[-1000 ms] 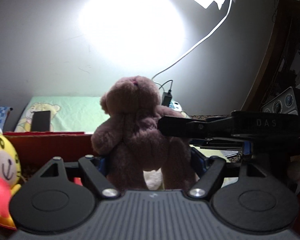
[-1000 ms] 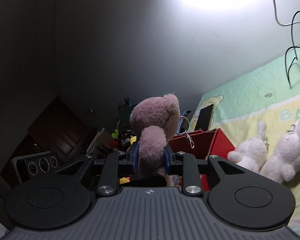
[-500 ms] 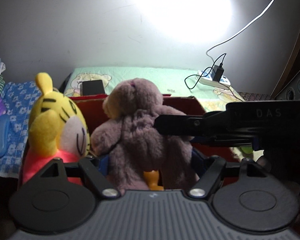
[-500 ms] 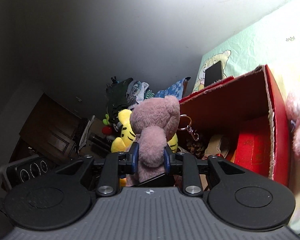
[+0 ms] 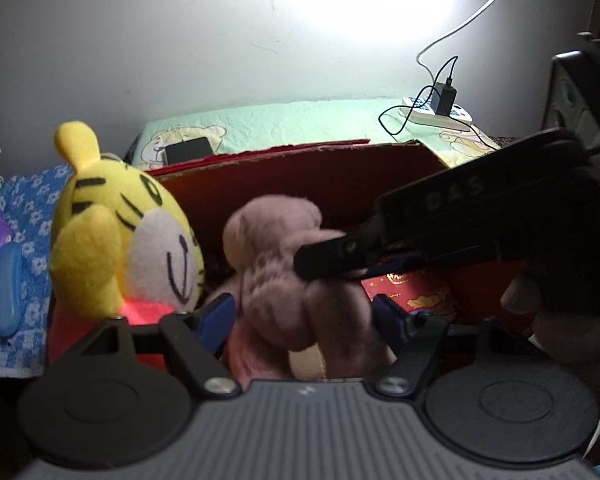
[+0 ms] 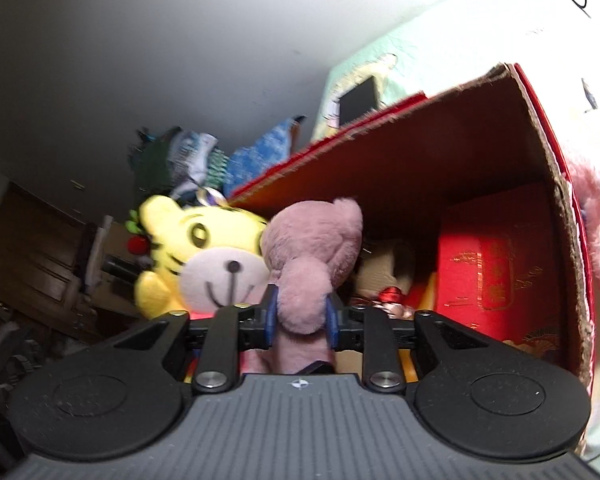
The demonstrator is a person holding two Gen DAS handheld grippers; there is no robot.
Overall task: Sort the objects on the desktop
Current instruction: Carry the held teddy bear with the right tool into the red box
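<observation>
- Cardboard box (image 6: 452, 152), red outside, open-topped; red packet (image 6: 496, 276) lies inside against its right wall.
- Yellow tiger plush (image 5: 120, 224) sits at the box's left end.
- Pink teddy bear (image 6: 312, 248) is in the box, touching the tiger.
- Right hand-held gripper (image 6: 302, 316) is clamped on the bear's limb.
- Left hand-held gripper (image 5: 304, 316): blue pads spread wide either side of the bear, not pinching.
</observation>
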